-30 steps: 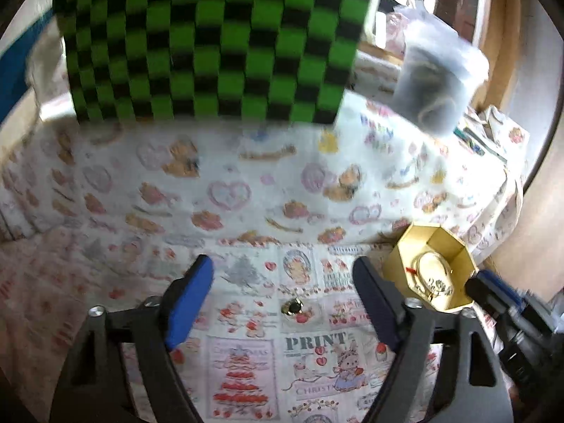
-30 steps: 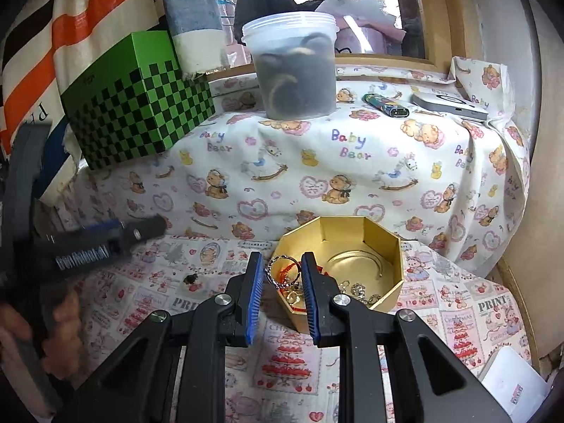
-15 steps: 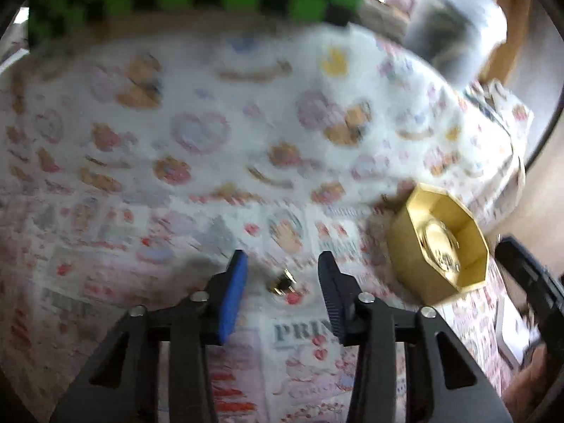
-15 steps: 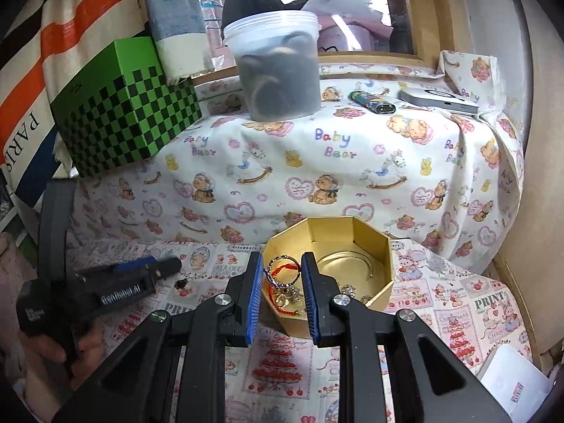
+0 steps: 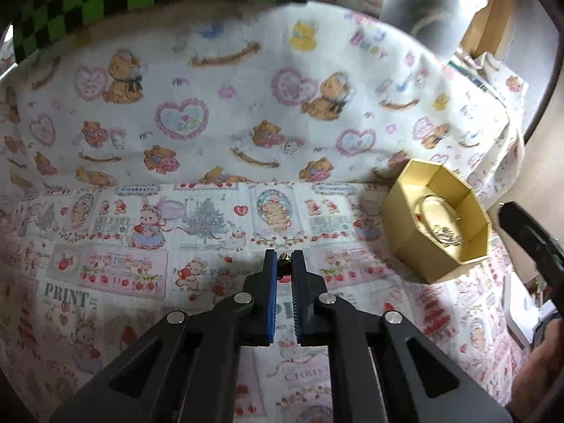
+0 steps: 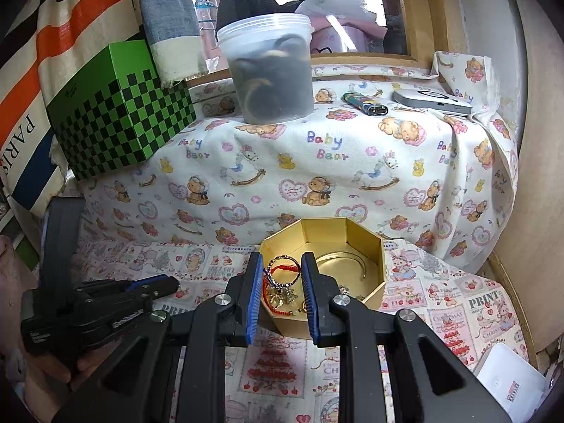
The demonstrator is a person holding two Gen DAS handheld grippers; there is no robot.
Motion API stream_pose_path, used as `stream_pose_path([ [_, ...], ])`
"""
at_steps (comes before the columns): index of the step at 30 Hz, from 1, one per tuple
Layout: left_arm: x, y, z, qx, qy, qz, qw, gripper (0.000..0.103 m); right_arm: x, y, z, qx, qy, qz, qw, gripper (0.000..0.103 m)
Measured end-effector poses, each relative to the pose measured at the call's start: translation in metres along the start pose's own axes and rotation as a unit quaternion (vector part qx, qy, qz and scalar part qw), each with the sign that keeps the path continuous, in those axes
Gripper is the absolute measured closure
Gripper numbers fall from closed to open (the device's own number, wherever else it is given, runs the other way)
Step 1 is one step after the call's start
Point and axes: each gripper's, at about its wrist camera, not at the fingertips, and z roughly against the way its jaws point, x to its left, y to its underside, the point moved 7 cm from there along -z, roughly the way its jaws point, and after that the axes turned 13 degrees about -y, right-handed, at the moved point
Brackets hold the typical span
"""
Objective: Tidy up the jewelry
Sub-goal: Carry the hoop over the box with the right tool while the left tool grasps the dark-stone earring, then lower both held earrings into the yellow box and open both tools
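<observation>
A small gold jewelry piece (image 5: 283, 258) lies on the printed cloth, and my left gripper (image 5: 283, 259) is shut on it at its fingertips. In the right wrist view the left gripper (image 6: 174, 283) points low over the cloth, left of the gold octagonal box (image 6: 366, 246). My right gripper (image 6: 282, 275) hangs over the box's near left rim. Its blue pads press on a silver ring with a red cord and charms (image 6: 282, 271). A thin gold bangle (image 6: 347, 259) lies inside the box. From the left wrist, the box (image 5: 398, 211) sits to the right.
A raised ledge draped in bear-print cloth (image 6: 317, 176) stands behind. It carries a green checkered box (image 6: 120, 116), a lidded plastic tub (image 6: 271, 74), a lighter (image 6: 366, 104) and a flat white device (image 6: 431, 102). A white card (image 6: 507, 377) lies at the front right.
My left gripper has sunk toward the cloth and its jaws have shut around the small gold piece. The right gripper has kept its grip and place over the box.
</observation>
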Motion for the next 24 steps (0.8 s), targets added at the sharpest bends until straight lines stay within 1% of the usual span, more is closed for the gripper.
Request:
stream_pose_path([
  [4,-0.013,-0.002,0.023,-0.029,0.001,-0.011,0.9995,0.096,0.000,-0.003,0.006,-0.010,-0.003,-0.004,1.000,0.079],
  [6,-0.020,-0.003,0.038,-0.047,0.009,-0.016,0.9987,0.096,0.000,-0.006,0.011,-0.016,-0.005,-0.005,1.000,0.079],
  [7,-0.017,-0.001,0.045,-0.054,0.014,-0.015,0.9983,0.096,0.000,-0.007,0.013,-0.019,-0.006,-0.005,1.000,0.079],
  [12,-0.022,-0.013,0.075,-0.091,0.060,-0.009,0.9940,0.096,-0.001,-0.013,0.024,-0.038,-0.014,-0.009,0.999,0.079],
  [14,-0.026,-0.017,0.084,-0.109,0.072,-0.010,0.9914,0.096,-0.005,-0.016,0.027,-0.050,-0.009,-0.012,0.999,0.079],
  [16,-0.034,-0.017,0.091,-0.121,0.096,-0.010,0.9880,0.096,-0.015,-0.017,0.028,-0.055,-0.007,-0.033,0.998,0.079],
  [18,-0.045,-0.019,0.087,-0.114,0.122,-0.013,0.9859,0.096,-0.024,-0.016,0.026,-0.049,-0.019,-0.054,0.997,0.079],
  [19,-0.050,-0.021,0.082,-0.106,0.128,-0.014,0.9860,0.096,-0.028,-0.016,0.024,-0.046,-0.021,-0.063,0.997,0.079],
  [21,-0.064,-0.028,0.065,-0.080,0.127,-0.014,0.9887,0.096,-0.038,-0.015,0.023,-0.043,-0.021,-0.085,0.995,0.079],
  [24,-0.070,-0.033,0.048,-0.055,0.127,-0.010,0.9903,0.096,-0.047,-0.013,0.020,-0.032,-0.042,-0.113,0.992,0.079],
])
